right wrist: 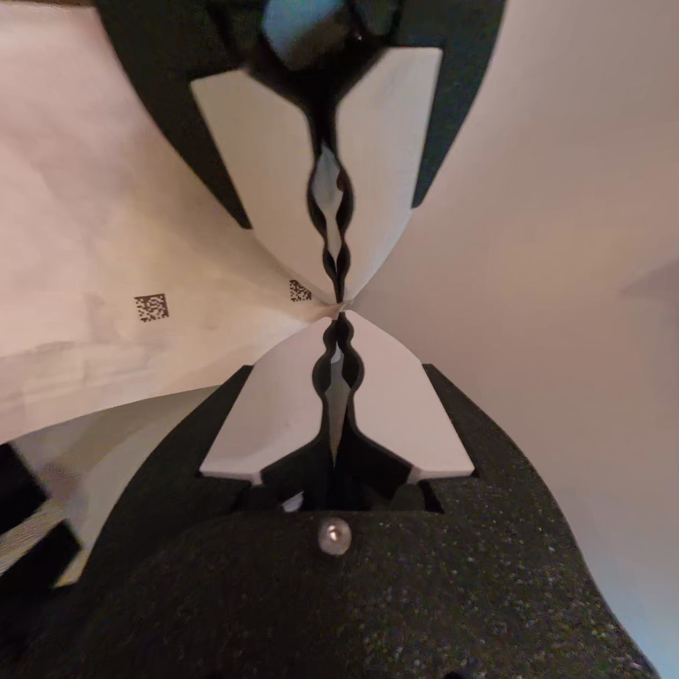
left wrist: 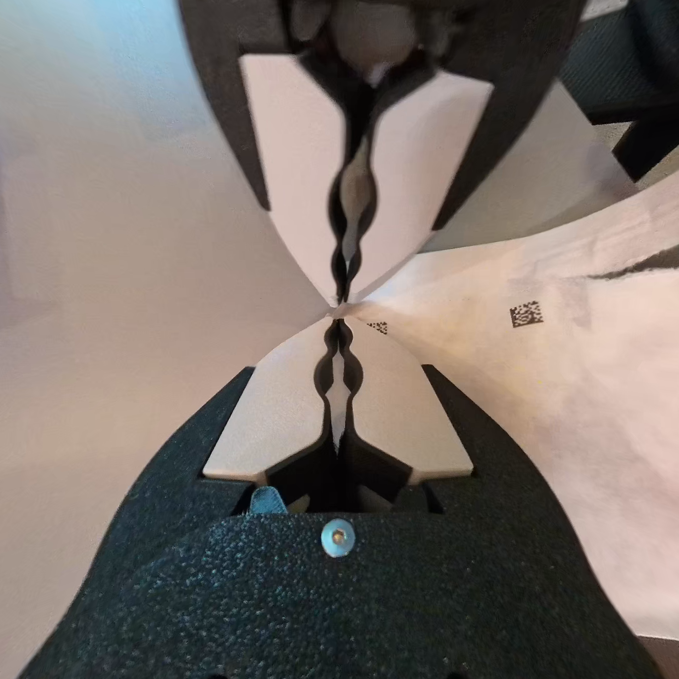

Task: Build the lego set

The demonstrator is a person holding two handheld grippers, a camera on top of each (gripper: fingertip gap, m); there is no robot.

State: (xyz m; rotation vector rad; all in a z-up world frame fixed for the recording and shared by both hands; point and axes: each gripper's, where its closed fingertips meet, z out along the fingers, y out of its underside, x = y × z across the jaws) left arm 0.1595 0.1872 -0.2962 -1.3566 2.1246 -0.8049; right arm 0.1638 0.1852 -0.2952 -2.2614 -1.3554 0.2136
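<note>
My left gripper (left wrist: 340, 311) is shut. Its white pads pinch a corner of a white sheet (left wrist: 514, 360), which spreads away to the right. The sheet is creased and bears small black square code marks (left wrist: 526, 313). My right gripper (right wrist: 340, 308) is also shut, and its pads pinch another corner of the same white sheet (right wrist: 92, 239), which spreads away to the left. A square code mark (right wrist: 151, 307) shows there too. The sheet is pulled into a bunched point at each pair of fingertips.
A plain beige surface (left wrist: 110, 257) fills the left of the left wrist view and the right of the right wrist view (right wrist: 551, 257). Black angular parts show at the top right of the left wrist view (left wrist: 639, 92) and the bottom left of the right wrist view (right wrist: 22, 488). Only a small space, under 4 cm, lies between the two pairs of fingers.
</note>
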